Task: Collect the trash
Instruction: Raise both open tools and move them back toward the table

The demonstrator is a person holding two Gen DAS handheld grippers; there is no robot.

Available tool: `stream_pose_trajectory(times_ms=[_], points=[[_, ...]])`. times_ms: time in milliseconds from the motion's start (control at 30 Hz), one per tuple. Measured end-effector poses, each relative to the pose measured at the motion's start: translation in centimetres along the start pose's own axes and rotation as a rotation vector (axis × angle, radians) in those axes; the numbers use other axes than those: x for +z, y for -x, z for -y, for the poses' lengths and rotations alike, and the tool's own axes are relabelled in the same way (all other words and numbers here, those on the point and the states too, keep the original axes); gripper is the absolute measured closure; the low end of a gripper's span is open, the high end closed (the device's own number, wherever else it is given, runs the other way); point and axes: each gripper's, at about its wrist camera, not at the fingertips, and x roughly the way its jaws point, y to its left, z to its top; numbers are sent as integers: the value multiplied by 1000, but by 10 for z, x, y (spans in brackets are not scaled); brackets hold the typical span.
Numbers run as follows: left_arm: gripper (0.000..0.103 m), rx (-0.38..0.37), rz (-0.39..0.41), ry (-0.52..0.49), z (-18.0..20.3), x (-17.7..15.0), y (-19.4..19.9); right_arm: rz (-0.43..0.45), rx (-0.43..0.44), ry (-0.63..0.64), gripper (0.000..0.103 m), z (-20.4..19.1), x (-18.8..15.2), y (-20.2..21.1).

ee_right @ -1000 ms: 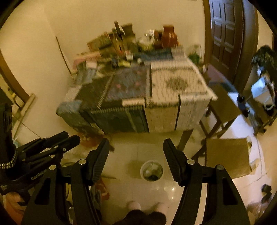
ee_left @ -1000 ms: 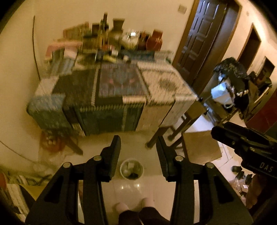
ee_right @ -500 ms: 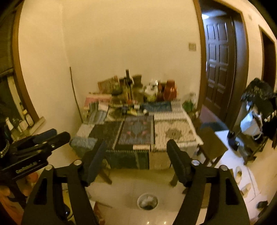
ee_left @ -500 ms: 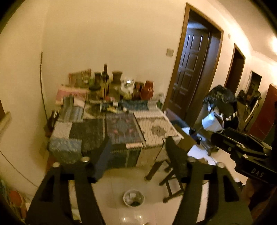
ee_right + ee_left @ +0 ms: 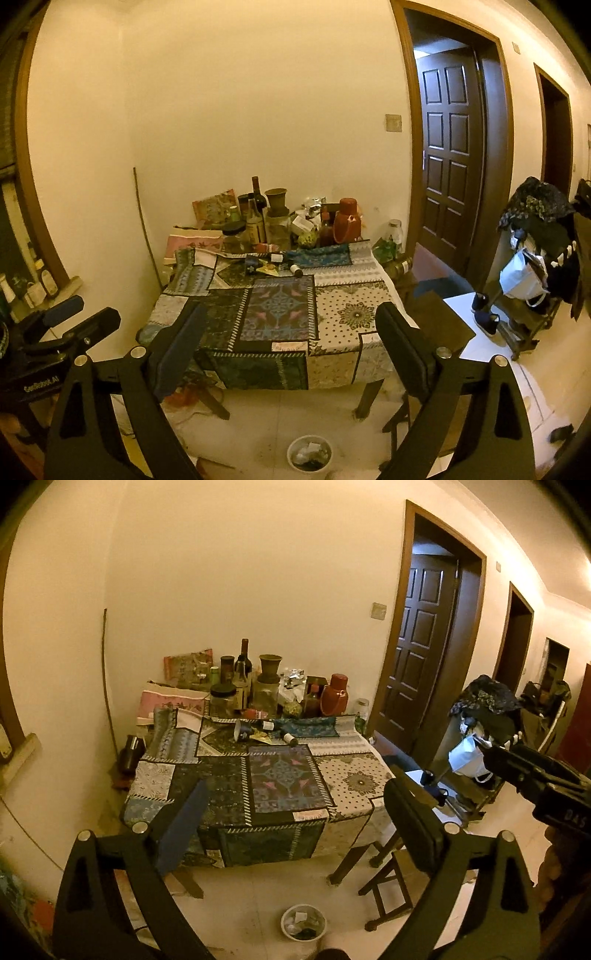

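Observation:
A small white trash bin holding scraps stands on the tiled floor in front of the table, low in both views. On the patchwork cloth, mid-table, lie a tipped dark cup, crumpled wrappers and a small fallen bottle; the same litter shows in the right wrist view. My left gripper is held above the floor, short of the table, its jaws opening with nothing between them. My right gripper hangs likewise, jaws opening and empty. Each gripper shows at the other view's edge.
Bottles, jars, a vase and a red thermos crowd the table's back against the wall. A wooden stool stands at the table's right corner. A dark door and a rack with clothes and a white bag are at right.
Both grippers have risen and tilted up, so the view went from floor and bin to table and wall. Both pairs of jaws have spread wider. The person's feet have dropped out of view.

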Motion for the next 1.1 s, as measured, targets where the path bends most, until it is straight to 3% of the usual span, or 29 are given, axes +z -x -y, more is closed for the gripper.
stream_pose_trajectory(times_ms=[200,667,1100], points=[[7,14,-3,12,7,17,-39,2,16,15,11,18,13,-26],[7,91,-12,84,55,89,-164,-44,132,74,11,81,84,-120],[7,193,-65,119,50,102,-230,-127,231,114,11,86,104,-198]])
